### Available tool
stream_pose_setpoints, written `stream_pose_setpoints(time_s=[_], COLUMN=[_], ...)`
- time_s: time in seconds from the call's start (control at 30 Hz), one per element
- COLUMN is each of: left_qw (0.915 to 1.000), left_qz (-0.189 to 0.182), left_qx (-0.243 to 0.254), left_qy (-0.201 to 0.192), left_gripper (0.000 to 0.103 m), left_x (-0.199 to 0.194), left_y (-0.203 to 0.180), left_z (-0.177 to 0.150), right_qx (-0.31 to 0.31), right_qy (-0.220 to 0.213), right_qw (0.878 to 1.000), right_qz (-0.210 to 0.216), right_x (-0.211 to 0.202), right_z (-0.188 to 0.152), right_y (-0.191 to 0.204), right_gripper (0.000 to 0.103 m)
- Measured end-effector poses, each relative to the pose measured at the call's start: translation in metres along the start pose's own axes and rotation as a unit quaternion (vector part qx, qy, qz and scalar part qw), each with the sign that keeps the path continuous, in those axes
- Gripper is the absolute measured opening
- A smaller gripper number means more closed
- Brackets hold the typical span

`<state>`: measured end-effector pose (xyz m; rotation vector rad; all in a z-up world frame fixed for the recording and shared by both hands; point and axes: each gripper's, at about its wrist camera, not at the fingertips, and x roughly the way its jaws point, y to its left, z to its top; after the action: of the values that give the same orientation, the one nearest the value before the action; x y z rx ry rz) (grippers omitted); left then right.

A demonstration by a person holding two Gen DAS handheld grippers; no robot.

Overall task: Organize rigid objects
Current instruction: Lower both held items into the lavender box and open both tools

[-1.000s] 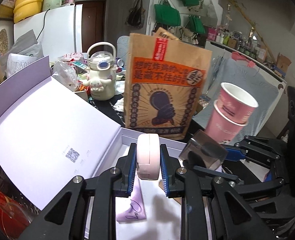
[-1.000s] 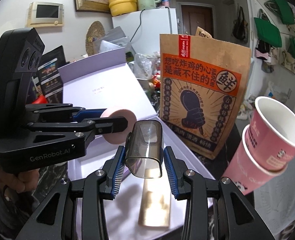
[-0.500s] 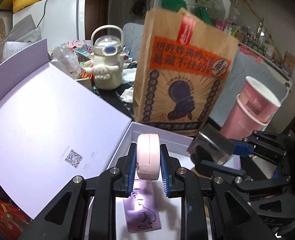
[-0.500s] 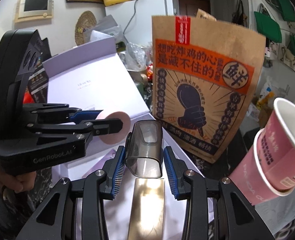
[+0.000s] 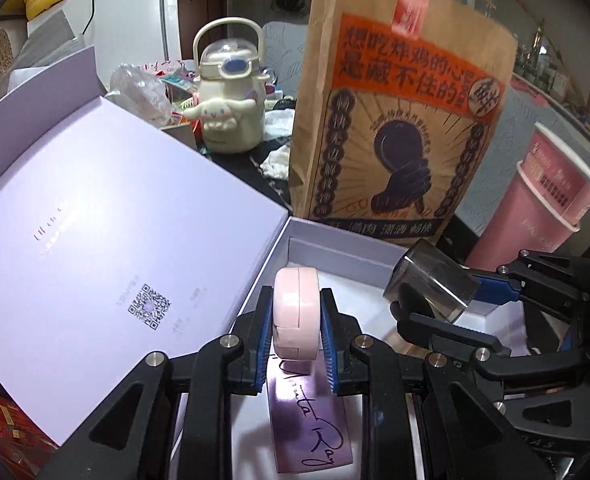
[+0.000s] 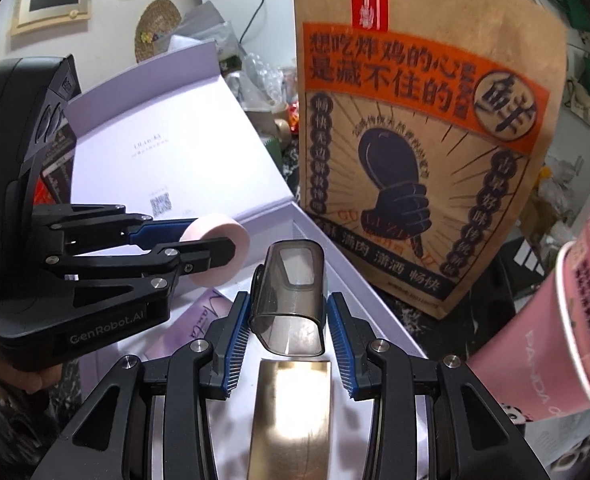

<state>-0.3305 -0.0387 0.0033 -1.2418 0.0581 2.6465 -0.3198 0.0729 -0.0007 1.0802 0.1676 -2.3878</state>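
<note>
Left gripper (image 5: 297, 326) clenches a round pink compact (image 5: 296, 312), right gripper (image 6: 287, 320) a smoky translucent plastic cap (image 6: 289, 300), both poised over the open lavender cardboard box (image 5: 335, 244) for stowing.

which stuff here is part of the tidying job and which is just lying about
In the job:
- pink compact in the left gripper
- smoky clear cap in the right gripper
- open lilac box

Lying about:
- brown paper bag
- pink paper cups
- cream bottle
</note>
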Motion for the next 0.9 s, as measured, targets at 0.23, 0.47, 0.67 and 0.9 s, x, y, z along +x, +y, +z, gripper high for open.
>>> stream_pose_setpoints(time_s=[0.23,0.47,0.67,0.9], left_qw=[0.9995,0.9982,0.9970,0.9971], left_qz=[0.029,0.037,0.053,0.062], left_qx=[0.002,-0.012,-0.013,-0.017], left_qy=[0.015,0.046,0.055,0.042], left_gripper=[0.022,0.022,0.022,0.022], left_x=[0.006,0.010,0.005,-0.007], left_y=[-0.001,0.001,-0.002,-0.003], left_z=[-0.002,-0.004,-0.008,-0.007], right_qx=[0.000,0.000,0.006,0.009], right_qy=[0.008,0.019,0.013,0.004], right_qw=[1.000,1.000,1.000,0.999], right_qz=[-0.007,-0.016,-0.022,-0.032], right_x=[0.002,-0.004,-0.016,-0.031], right_z=[-0.001,-0.003,-0.006,-0.010], right_y=[-0.001,-0.002,-0.004,-0.004], right_gripper=[0.039,0.047,0.053,0.055])
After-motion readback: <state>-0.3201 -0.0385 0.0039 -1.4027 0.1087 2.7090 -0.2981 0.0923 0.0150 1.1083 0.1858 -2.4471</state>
